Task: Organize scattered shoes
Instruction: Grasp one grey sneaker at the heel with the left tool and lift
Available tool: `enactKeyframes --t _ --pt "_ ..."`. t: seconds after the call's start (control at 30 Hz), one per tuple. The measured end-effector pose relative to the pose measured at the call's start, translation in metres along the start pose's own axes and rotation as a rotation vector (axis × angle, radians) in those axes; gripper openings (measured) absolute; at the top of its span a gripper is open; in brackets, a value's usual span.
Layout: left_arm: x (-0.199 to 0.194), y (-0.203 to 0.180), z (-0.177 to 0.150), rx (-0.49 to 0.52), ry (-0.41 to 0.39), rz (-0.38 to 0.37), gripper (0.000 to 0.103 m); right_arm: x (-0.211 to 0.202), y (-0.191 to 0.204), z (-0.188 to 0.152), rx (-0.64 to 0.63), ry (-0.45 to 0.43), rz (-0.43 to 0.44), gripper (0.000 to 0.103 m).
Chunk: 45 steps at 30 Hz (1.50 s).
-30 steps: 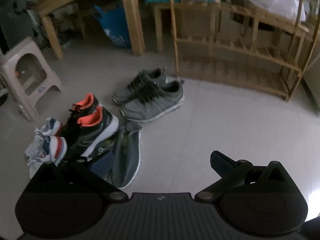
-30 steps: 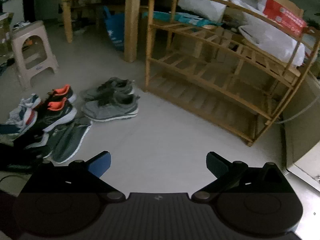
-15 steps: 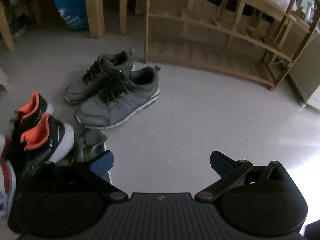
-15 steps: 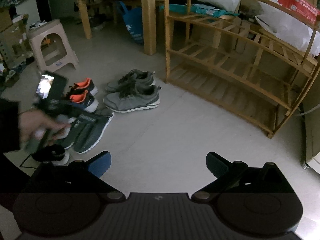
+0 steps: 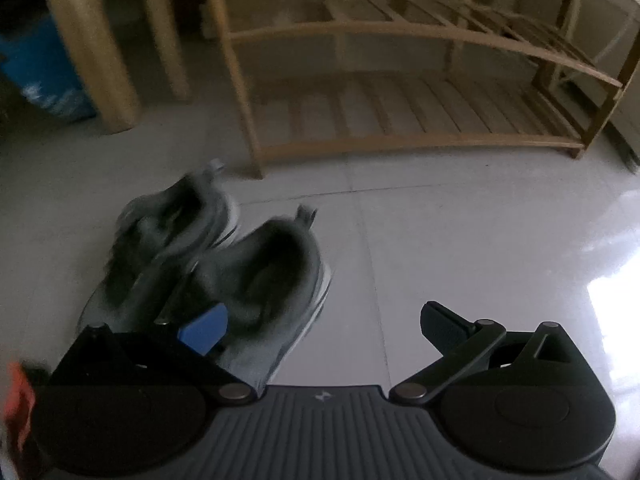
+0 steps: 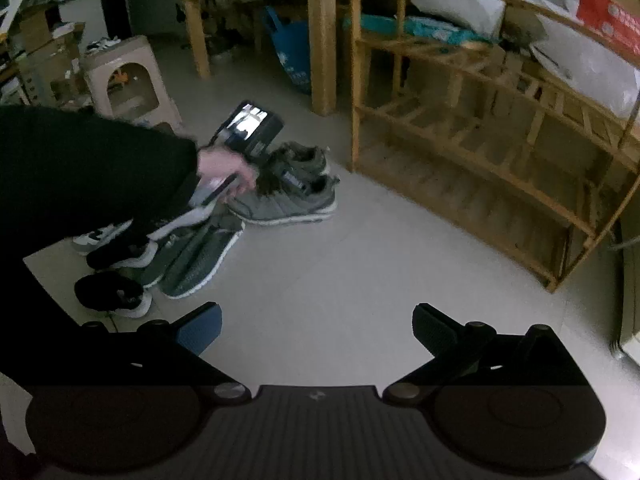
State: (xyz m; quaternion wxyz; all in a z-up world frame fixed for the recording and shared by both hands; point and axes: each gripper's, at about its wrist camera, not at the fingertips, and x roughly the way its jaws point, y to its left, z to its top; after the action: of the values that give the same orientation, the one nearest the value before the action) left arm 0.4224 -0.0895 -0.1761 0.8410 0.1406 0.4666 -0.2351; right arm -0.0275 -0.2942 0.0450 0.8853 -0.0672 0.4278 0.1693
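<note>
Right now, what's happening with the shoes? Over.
Left gripper open, over grey laced sneakers. Right gripper open, empty. Slatted wooden shoe rack bare on lower shelves. Floor path clear.

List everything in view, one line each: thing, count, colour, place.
grey sneakers: two, grey with pale soles, floor beside the rack's left post
slip-on shoes: two, dark grey knit, floor left of centre
black shoes: at least two, black with white soles, floor far left
shoe rack: one, wooden, right, shelves bare
stool: one, beige plastic, back left
bag: one, blue, under wooden table
left gripper: open, over the grey sneakers
right gripper: open, above bare floor
</note>
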Motion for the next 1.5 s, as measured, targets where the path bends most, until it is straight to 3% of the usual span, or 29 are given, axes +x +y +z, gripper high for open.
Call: enactKeyframes --t 0.1,0.27,0.57,0.73,0.87,0.97,1.0,1.03,1.1,1.27,1.5 --pt "0.021 0.005 0.024 -0.005 0.002 -0.049 0.103 0.007 -0.016 -0.008 0.058 0.045 -0.002 0.103" --pt "0.049 0.011 0.046 -0.012 0.072 -0.077 0.103 0.01 -0.035 -0.015 0.151 0.078 0.011 0.103" --pt "0.083 0.032 0.066 -0.231 0.143 -0.12 0.099 0.016 -0.064 -0.029 0.246 0.106 0.009 0.103" --pt "0.107 0.035 0.058 -0.304 0.241 -0.09 0.071 0.016 -0.071 -0.037 0.273 0.116 0.013 0.103" --pt "0.124 0.042 0.05 -0.355 0.269 -0.075 0.061 0.015 -0.072 -0.029 0.291 0.131 0.014 0.103" --pt "0.136 0.046 0.046 -0.384 0.277 -0.051 0.044 0.016 -0.074 -0.029 0.304 0.14 0.012 0.103" --pt "0.138 0.047 0.045 -0.39 0.281 -0.04 0.028 0.017 -0.075 -0.029 0.307 0.143 0.013 0.103" --pt "0.139 0.047 0.046 -0.388 0.285 -0.017 0.021 0.017 -0.075 -0.029 0.309 0.146 0.012 0.103" --pt "0.14 0.046 0.046 -0.382 0.289 0.017 0.019 0.017 -0.076 -0.03 0.313 0.152 0.011 0.103" --pt "0.132 0.029 0.046 -0.299 0.284 0.016 0.018 0.015 -0.079 -0.029 0.316 0.145 0.0 0.103" --pt "0.09 -0.038 0.046 -0.198 0.235 0.002 0.02 -0.001 -0.087 -0.019 0.344 0.084 -0.048 0.103"
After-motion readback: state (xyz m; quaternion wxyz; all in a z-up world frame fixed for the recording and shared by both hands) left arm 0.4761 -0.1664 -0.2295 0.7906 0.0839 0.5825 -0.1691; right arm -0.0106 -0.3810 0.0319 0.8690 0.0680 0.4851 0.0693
